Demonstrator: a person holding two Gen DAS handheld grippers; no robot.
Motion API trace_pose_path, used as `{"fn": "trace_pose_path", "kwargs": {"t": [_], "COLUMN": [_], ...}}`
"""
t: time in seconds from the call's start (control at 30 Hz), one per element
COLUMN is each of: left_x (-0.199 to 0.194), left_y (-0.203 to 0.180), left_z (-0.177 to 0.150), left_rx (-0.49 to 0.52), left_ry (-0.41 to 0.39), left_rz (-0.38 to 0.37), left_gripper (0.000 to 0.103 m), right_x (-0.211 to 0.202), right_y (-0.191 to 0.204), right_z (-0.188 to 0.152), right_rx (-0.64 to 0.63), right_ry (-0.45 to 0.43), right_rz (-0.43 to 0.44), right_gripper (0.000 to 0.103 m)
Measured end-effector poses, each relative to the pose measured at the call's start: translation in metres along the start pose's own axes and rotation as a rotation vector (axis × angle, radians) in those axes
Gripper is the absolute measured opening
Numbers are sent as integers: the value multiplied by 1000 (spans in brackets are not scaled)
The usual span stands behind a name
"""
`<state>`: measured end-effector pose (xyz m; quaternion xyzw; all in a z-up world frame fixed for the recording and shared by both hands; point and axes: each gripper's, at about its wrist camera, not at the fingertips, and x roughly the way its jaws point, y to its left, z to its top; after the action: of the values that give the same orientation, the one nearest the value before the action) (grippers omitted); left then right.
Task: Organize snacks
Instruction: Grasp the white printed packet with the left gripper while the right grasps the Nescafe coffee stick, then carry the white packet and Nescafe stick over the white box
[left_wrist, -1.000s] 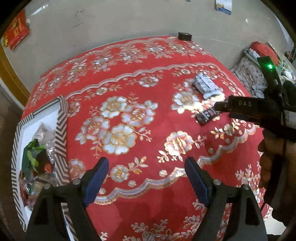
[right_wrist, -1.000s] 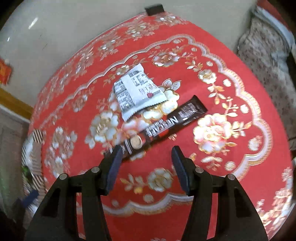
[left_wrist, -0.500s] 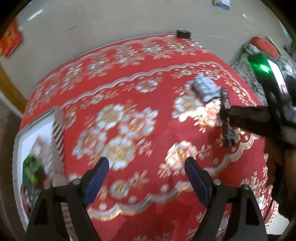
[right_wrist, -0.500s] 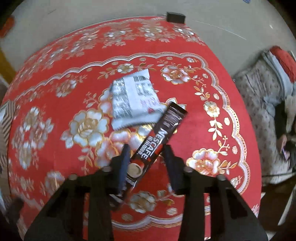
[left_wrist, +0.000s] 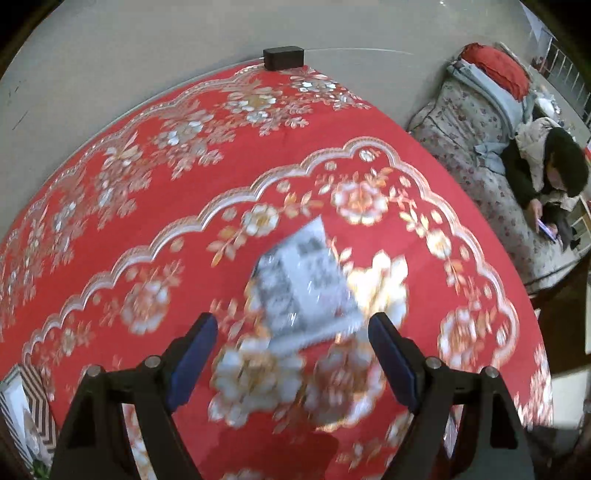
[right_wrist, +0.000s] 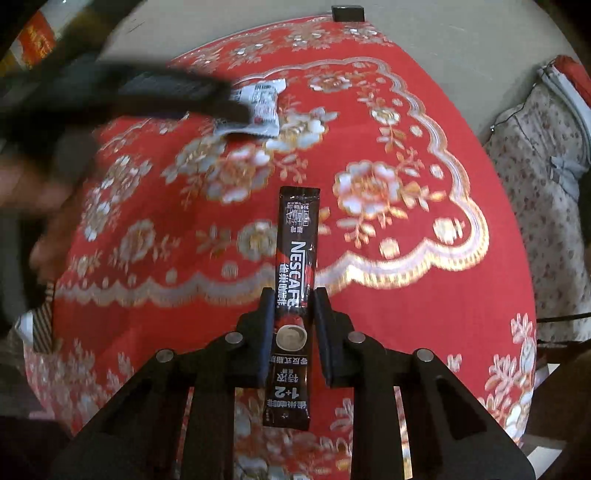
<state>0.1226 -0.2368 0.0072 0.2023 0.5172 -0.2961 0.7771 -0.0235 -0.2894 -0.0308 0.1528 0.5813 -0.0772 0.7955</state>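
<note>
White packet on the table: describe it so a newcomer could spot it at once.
Start at the red floral tablecloth. The white packet lies flat on it, just ahead of the open left gripper. It is silvery white with dense black print, broad and rectangular, unlike the long dark coffee stick clamped in the right gripper.

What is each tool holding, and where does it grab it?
The right tool pinches the Nescafe coffee stick by its lower middle, near the cup picture. The left tool is open and holds nothing; the silver snack packet lies ahead.
</note>
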Motion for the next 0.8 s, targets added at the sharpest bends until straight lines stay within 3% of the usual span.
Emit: {"fn": "trace_pose_path", "kwargs": {"t": [0.2, 0.33, 0.47, 0.8], "left_x": [24, 22, 16, -39], "left_y": [-15, -9, 3, 10], "left_z": [7, 1, -9, -109], "left_rx": [-13, -71, -95, -67], "left_ry": [52, 29, 10, 4], "left_rz": [55, 47, 78, 85], "left_gripper": [85, 61, 54, 54], "right_x": [-4, -4, -2, -6], "right_y": [-2, -3, -4, -6], "right_z": [-8, -6, -2, -4], "right_rx": [-4, -16, -24, -27], "right_ry": [-8, -3, 1, -13], "right_rz": [23, 32, 39, 93], "right_gripper": [20, 20, 20, 20]}}
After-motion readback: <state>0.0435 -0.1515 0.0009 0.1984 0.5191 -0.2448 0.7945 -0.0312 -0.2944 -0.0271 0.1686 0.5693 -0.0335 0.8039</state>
